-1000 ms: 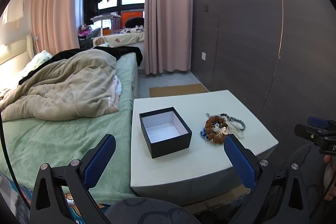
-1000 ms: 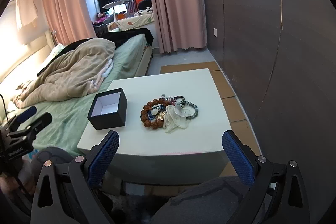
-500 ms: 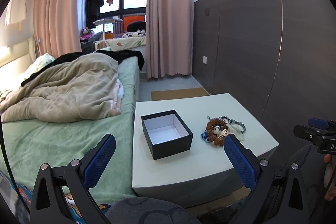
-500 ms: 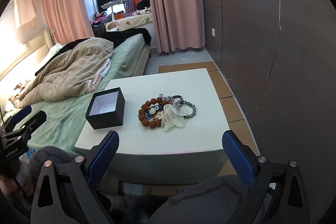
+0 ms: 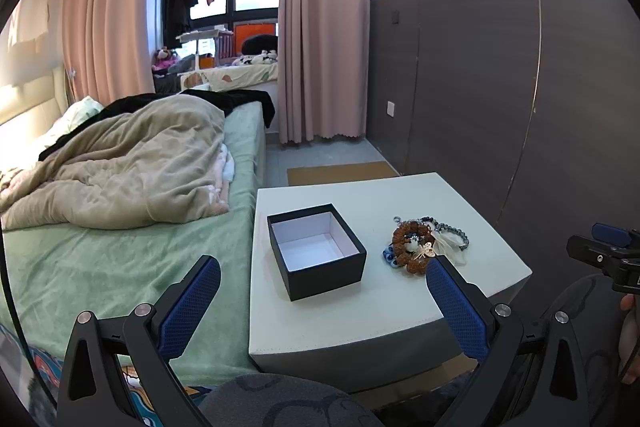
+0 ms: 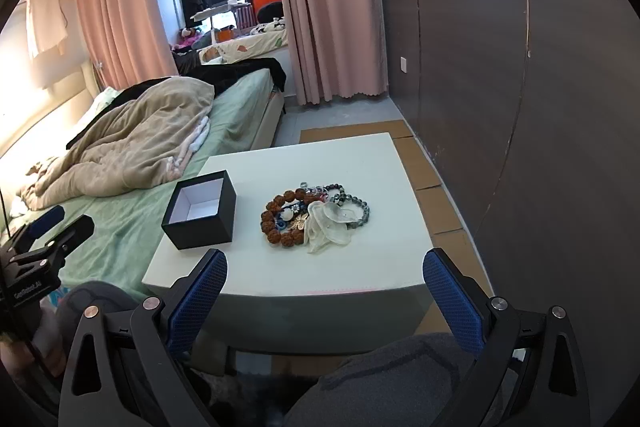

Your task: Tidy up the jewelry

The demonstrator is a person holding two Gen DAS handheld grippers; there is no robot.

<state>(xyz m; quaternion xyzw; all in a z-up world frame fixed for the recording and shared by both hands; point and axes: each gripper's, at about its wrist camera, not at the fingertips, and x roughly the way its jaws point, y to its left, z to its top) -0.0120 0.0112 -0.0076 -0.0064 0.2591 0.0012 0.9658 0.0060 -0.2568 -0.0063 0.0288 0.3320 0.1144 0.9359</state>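
An open black box (image 5: 316, 251) with a white, empty inside stands on the left part of a white table (image 5: 360, 311); it also shows in the right wrist view (image 6: 200, 209). To its right lies a pile of jewelry (image 5: 424, 243): a brown bead bracelet (image 6: 280, 217), a dark bead bracelet (image 6: 356, 207), a clear piece (image 6: 330, 223) and small blue and gold items. My left gripper (image 5: 320, 307) is open and empty, short of the table's near edge. My right gripper (image 6: 324, 291) is open and empty, also short of the near edge.
A bed (image 5: 120, 259) with a green sheet and beige quilt (image 5: 120, 171) adjoins the table's left side. A dark panelled wall (image 6: 500, 87) runs along the right. Cardboard sheets (image 6: 436, 195) lie on the floor between table and wall. Pink curtains (image 5: 320, 39) hang behind.
Both cameras have drifted slightly, so the table sits a little lower and nearer in the left view. The box and jewelry have not moved. Both grippers stay open.
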